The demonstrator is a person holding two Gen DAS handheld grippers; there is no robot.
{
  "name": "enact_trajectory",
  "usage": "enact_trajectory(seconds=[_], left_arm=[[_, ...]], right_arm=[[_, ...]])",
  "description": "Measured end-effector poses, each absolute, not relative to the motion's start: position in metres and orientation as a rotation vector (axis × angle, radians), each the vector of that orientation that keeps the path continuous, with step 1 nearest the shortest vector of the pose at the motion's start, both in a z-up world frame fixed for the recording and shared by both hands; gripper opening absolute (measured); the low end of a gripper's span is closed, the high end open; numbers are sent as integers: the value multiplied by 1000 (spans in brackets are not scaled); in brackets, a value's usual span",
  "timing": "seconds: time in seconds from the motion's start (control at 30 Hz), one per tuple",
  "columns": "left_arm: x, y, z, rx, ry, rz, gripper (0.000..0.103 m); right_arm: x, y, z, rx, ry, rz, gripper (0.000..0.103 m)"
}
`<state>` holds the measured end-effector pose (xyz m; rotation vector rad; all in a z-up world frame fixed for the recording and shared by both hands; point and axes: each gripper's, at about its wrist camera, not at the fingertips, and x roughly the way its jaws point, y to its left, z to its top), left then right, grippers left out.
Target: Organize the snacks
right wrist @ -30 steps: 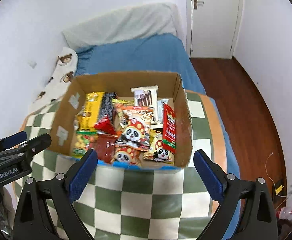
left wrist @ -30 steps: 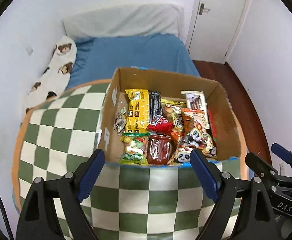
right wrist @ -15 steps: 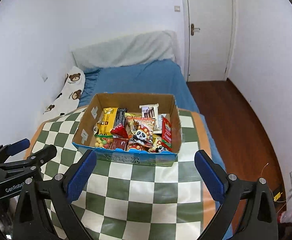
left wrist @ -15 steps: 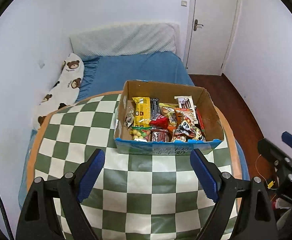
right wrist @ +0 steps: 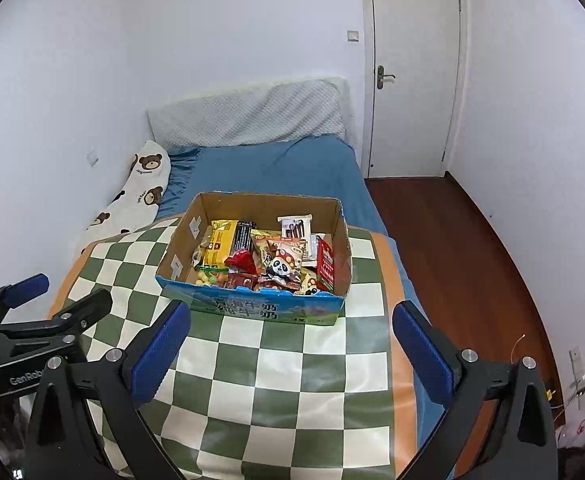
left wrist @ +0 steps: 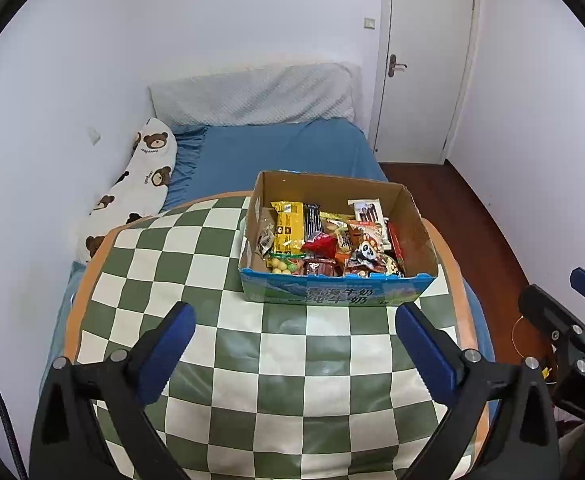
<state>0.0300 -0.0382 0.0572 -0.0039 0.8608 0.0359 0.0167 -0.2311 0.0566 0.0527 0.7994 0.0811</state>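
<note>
A bear-print pillow [left wrist: 140, 184] lies at the far left, against the white wall, along the edge of a bed with a blue sheet [left wrist: 280, 152] and a pale padded headboard [left wrist: 252, 96]. In front of the bed stands a counter [left wrist: 196, 264] covered by a green and cream checked cloth with an orange border.

The left gripper [left wrist: 295, 334] hangs above the near part of the cloth. Its 2 blue-padded fingers [left wrist: 166, 350] are spreading apart, already wide, with nothing between them.

Right of centre on the counter sits an open cardboard box [left wrist: 332, 294] with a blue printed front. It is filled with snacks: a yellow packet [left wrist: 288, 226] toward its left side, a red wrapper [left wrist: 319, 245] near the middle, and a panda-print bag [left wrist: 366, 250] further right. All the snacks in view are inside the box.

The right gripper [right wrist: 291, 324] hovers just in front of the box, wide apart and empty.

At the far right are a dark wooden floor [right wrist: 460, 248] and a closed white door [right wrist: 412, 72].
</note>
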Motion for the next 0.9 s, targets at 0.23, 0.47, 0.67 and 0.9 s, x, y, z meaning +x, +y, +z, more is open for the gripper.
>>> enact_trajectory(seconds=[0.23,0.47,0.67,0.9], left_arm=[[36,-41,52,-8,872,33,102],[60,-45,36,9,877,68,102],[91,-49,17,23,899,93,102],[124,-53,0,37,923,110,102]], right_arm=[[20,-233,59,34,782,68,103],[43,-236,43,26,788,49,103],[71,-242,22,42,799,19,103],[104,-249,0,48,817,-6,103]])
